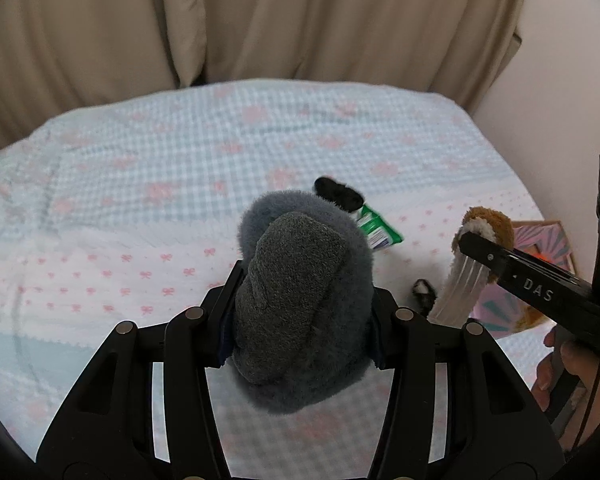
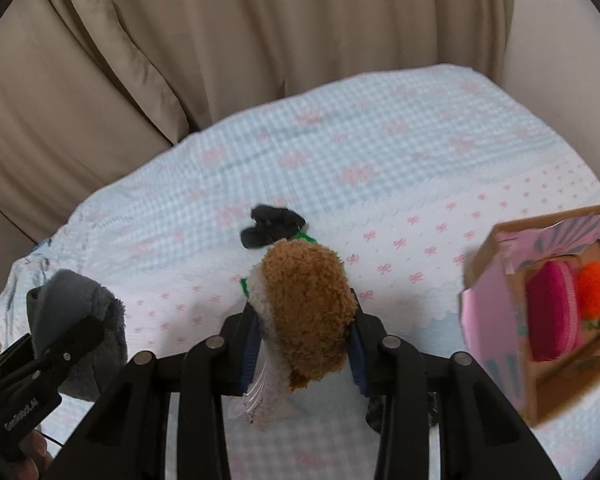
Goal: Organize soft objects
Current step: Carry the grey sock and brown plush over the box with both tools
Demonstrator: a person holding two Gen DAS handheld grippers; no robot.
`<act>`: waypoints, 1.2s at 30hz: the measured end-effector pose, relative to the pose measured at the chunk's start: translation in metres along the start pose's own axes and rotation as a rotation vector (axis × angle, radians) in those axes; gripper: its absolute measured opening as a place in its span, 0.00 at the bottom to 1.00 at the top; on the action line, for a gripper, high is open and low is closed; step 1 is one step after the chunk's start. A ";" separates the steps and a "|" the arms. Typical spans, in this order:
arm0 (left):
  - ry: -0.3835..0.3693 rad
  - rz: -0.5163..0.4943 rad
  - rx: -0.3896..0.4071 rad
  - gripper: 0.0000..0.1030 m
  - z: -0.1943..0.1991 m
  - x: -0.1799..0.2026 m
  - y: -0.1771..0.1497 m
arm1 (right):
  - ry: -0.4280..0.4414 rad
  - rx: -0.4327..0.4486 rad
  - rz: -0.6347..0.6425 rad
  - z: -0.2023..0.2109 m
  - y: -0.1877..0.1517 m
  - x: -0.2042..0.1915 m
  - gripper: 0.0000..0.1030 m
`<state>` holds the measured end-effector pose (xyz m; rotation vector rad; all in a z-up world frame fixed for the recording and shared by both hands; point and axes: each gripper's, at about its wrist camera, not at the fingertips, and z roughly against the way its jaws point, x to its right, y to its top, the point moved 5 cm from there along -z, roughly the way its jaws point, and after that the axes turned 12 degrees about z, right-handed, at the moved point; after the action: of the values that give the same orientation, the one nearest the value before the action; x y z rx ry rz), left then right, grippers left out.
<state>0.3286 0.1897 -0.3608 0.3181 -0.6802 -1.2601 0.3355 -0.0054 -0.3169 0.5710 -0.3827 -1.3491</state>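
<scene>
The grey fluffy slipper point(image 1: 300, 304) is up off the bed, pinched between the fingers of the left gripper point(image 1: 300, 312), sole side towards the camera. The brown and white plush slipper point(image 2: 304, 316) is likewise lifted, with the right gripper point(image 2: 304, 344) clamped tight on it and a clear plastic piece point(image 2: 252, 396) hanging from its lower edge. Both hang above a bedspread point(image 1: 140, 184) of pale blue check and white with pink bows.

To the right sits a pink cardboard box point(image 2: 496, 320) with its opening turned this way. Inside it lie a magenta round cushion-like thing point(image 2: 552, 312) and an orange fluffy ball point(image 2: 596, 288), side by side and touching.

On the bedspread beyond the slippers lies a black cloth item point(image 2: 272, 226), and just beside it a green and white packet point(image 1: 380, 230) whose print is too blurred to read. A small black and white furry thing point(image 1: 424, 294) lies near the box.

The right gripper's arm reads "DAS" in the left wrist view; the left gripper's arm carries white lettering I cannot make out. Beige curtains point(image 2: 260, 40) hang behind the bed. A hand point(image 1: 572, 376) holds the right gripper's handle.
</scene>
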 end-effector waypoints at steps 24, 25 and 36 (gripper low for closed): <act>-0.037 -0.034 0.070 0.45 0.157 0.201 -0.001 | 0.005 0.127 -0.118 0.225 0.009 0.128 0.33; -0.035 -0.034 0.066 0.45 0.157 0.215 -0.004 | 0.010 0.124 -0.119 0.230 0.007 0.139 0.33; -0.060 -0.056 0.020 0.45 0.112 0.357 -0.043 | 0.026 0.087 -0.083 0.248 0.003 0.263 0.33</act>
<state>0.2774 -0.1447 -0.1949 0.3186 -0.7397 -1.3208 0.2466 -0.3037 -0.1321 0.6824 -0.4016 -1.4081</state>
